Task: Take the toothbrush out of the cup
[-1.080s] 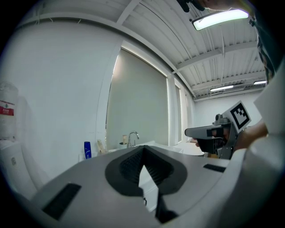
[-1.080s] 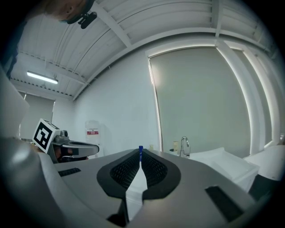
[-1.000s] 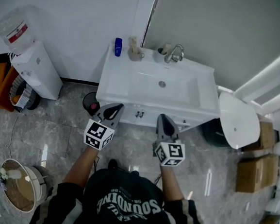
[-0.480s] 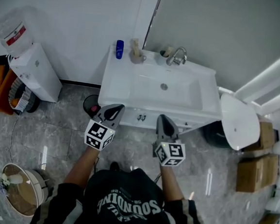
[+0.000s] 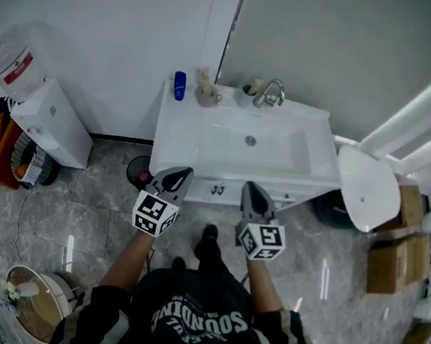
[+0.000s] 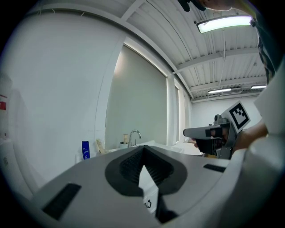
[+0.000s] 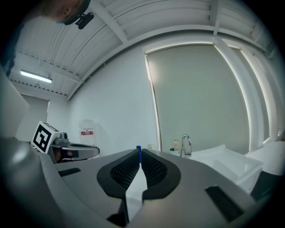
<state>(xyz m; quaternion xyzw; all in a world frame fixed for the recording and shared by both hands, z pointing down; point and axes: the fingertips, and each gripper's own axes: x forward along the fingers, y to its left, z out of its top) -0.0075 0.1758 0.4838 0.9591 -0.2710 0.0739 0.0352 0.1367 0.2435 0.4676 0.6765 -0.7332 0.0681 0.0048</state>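
At the far-left corner of the white table [image 5: 175, 138], near eleven o'clock from the sink [image 5: 278, 147] bowl, stands the cup [image 5: 206, 95], a small greyish mug with a side handle. The pale stick rising from it is, as far as so small a shape can be read, the toothbrush [image 5: 203, 76]. Both tools are well apart from it, at six o'clock off the table's near edge. The left tool [image 5: 176, 173] is clenched on nothing, its ribbed black pads meeting at the tips, and the right tool [image 5: 251, 189] is likewise clenched and empty. Trouble could start there: a tool brought to the brush with its pads together would push it rather than take it. A light cup on a smooth, glossy top would then likely slide or tip. A slim, probably hard plastic handle may also twist or slip between the pads if pinched off-centre. Lifting it at a slant could drag on the rim and pull the cup over, unless the other tool steadies it. The blue bottle [image 5: 180, 84], a narrow upright cylinder just beside the cup at nine o'clock, is easy to knock. At three o'clock, by the curved shiny metal faucet [image 5: 270, 92], a second cup [image 5: 246, 97] also holds something, so the wrong one could be chosen. The reach crosses the whole table, above a polished grey stone floor [image 5: 84, 216].
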